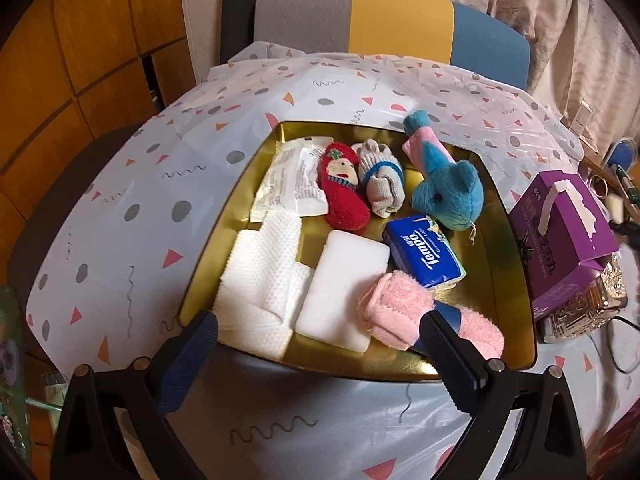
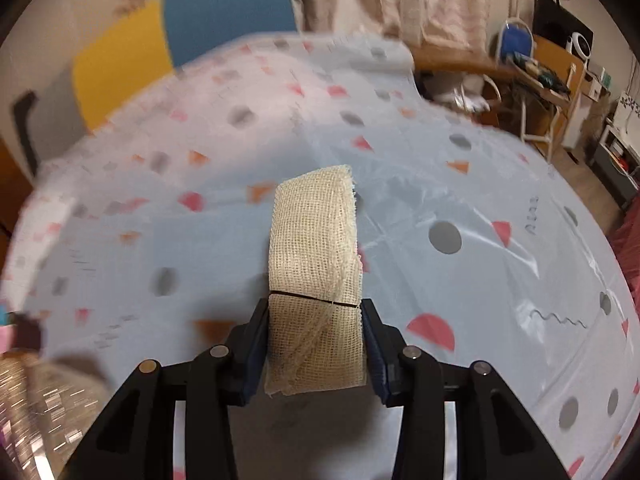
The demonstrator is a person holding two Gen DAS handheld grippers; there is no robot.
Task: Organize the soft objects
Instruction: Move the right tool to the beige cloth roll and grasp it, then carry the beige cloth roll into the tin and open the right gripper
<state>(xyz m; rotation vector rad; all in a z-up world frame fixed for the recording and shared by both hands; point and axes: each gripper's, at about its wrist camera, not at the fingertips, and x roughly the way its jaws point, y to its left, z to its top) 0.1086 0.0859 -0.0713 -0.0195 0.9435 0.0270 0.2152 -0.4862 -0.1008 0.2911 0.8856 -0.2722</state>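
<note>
A gold tray (image 1: pixel 508 256) on the table holds soft things: a white cloth (image 1: pixel 260 280), a white sponge (image 1: pixel 344 280), a pink fuzzy sock (image 1: pixel 400 308), a blue Tempo tissue pack (image 1: pixel 424 252), a blue plush toy (image 1: pixel 444 188), a red sock (image 1: pixel 344 188), a grey sock (image 1: pixel 380 180) and white packets (image 1: pixel 292 180). My left gripper (image 1: pixel 320 336) is open and empty at the tray's near edge. My right gripper (image 2: pixel 316 320) is shut on a beige gauze roll (image 2: pixel 316 256), held above the tablecloth.
A purple box (image 1: pixel 568 236) sits on a glittery box (image 1: pixel 588 304) right of the tray. A grey, yellow and blue chair (image 1: pixel 392 20) stands behind the table. The patterned tablecloth (image 2: pixel 480 264) covers the table. A cluttered desk (image 2: pixel 552 80) stands at the far right.
</note>
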